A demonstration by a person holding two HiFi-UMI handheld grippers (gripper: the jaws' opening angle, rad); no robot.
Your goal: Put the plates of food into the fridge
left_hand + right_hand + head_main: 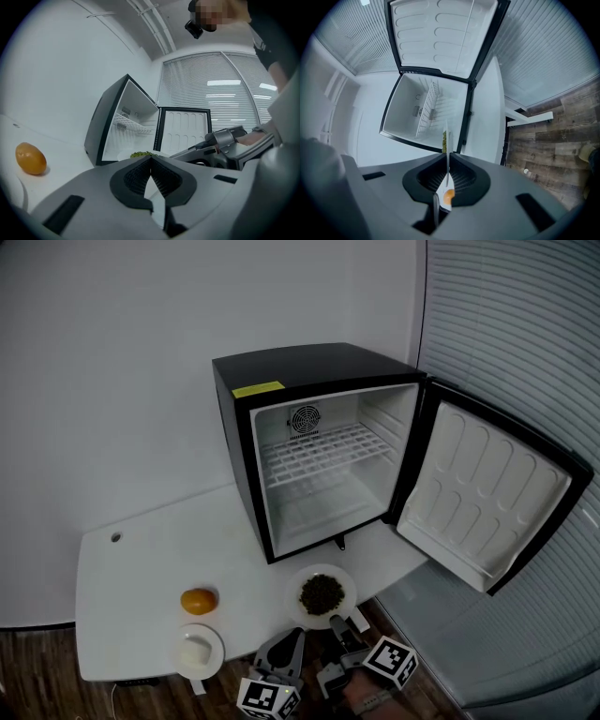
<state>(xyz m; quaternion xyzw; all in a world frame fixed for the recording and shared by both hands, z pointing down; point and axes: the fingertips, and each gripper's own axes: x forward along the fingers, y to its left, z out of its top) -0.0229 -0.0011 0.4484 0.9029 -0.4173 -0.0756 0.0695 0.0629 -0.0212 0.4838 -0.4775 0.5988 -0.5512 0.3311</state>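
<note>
A white plate (338,578) with a dark heap of food sits on the white table in front of the open black fridge (319,451). My right gripper (351,622) is at the plate's near rim. In the right gripper view it (447,159) is shut on the thin plate edge (446,136), which shows edge-on between the pads. My left gripper (292,640) hovers just left of the plate, and its jaws (151,161) are shut with nothing between them. A second small white plate (197,651) holding something white lies at the table's front left. An orange (198,601) rests beside it.
The fridge door (492,493) swings wide to the right, past the table's edge. Inside the fridge a wire shelf (323,451) crosses the middle, and the floor below it is bare. Window blinds (525,324) stand behind on the right, and wooden floor (553,145) lies below the table.
</note>
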